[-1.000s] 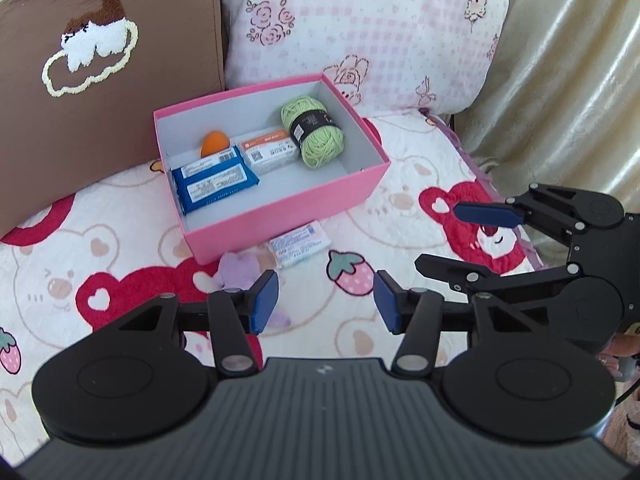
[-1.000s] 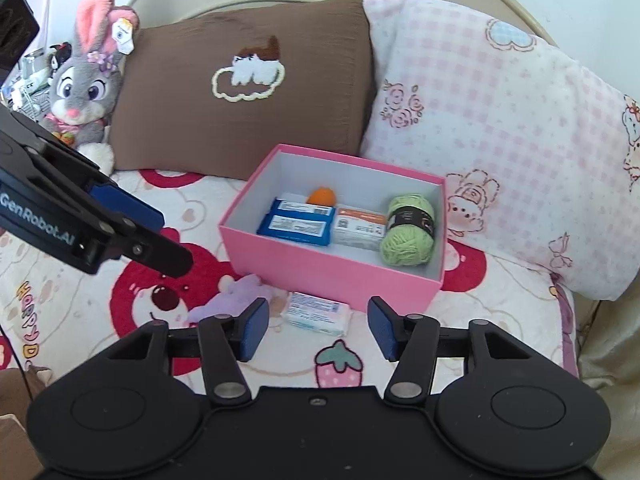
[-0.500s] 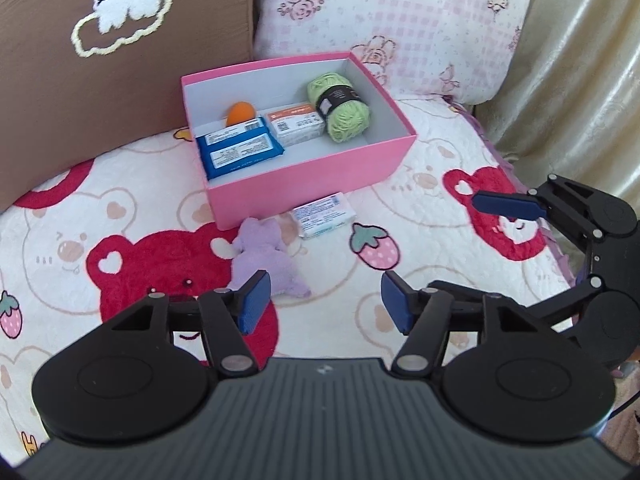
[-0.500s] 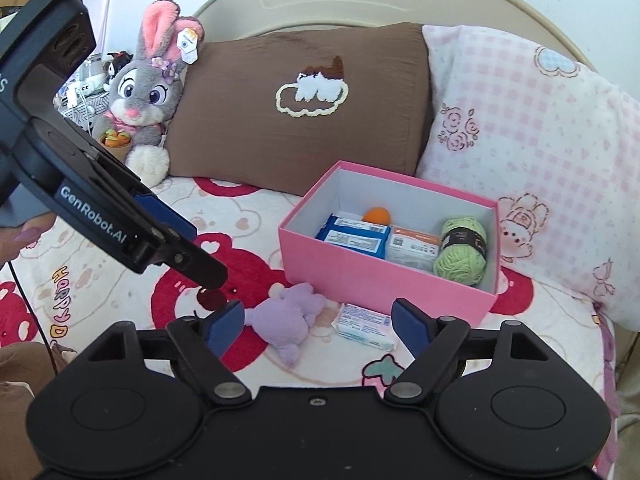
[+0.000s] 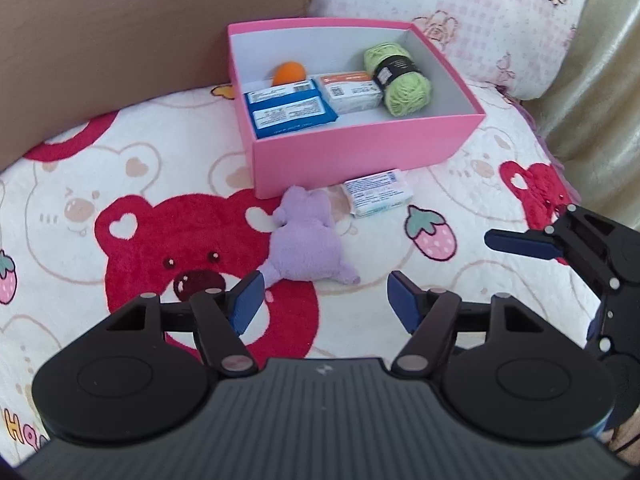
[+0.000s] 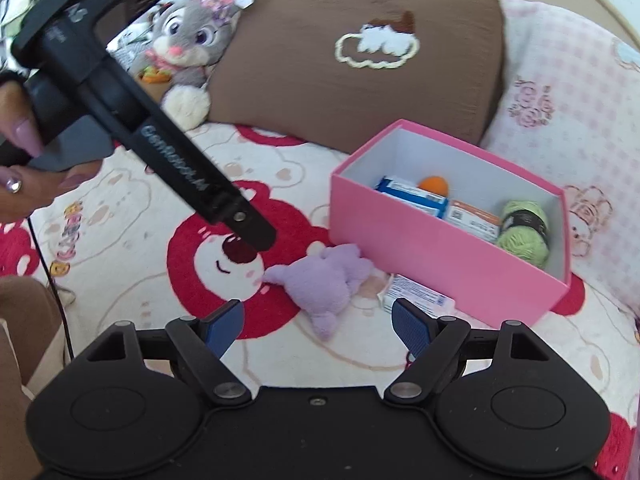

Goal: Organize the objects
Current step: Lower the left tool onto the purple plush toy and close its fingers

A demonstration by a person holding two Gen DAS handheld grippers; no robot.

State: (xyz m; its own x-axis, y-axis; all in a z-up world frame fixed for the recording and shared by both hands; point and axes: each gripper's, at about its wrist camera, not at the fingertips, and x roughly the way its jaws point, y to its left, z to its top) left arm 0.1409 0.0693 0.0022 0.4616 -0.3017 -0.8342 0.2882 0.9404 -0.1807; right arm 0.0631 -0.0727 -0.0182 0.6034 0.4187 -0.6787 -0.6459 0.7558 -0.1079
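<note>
I have both tools over the bed [image 5: 120, 184], with its bear-print blanket. My left tool [image 5: 323, 303] hangs above the purple plush toy [image 5: 308, 246]; its jaws are opening, nothing is between the pads, and they touch nothing. My right tool [image 6: 318, 322] is spread wide and released, also empty, with the same toy just ahead of its fingertips.

The toy lies on the blanket just in front of the pink box [image 5: 360, 156], close to its near wall. Beside the toy, also outside the box, lies a small white packet [image 5: 376, 197].

Inside the box I see two blue packets [image 5: 286, 114] side by side at the left, an orange ball [image 5: 289, 73] behind them, a white and orange packet [image 5: 348, 90] in the middle and a ball of green yarn [image 5: 398, 79] at the right.

Behind the box a brown pillow [image 6: 360, 72] and a pink checked pillow [image 6: 568, 88] lean, with a grey rabbit toy [image 6: 192, 36] farther left.
</note>
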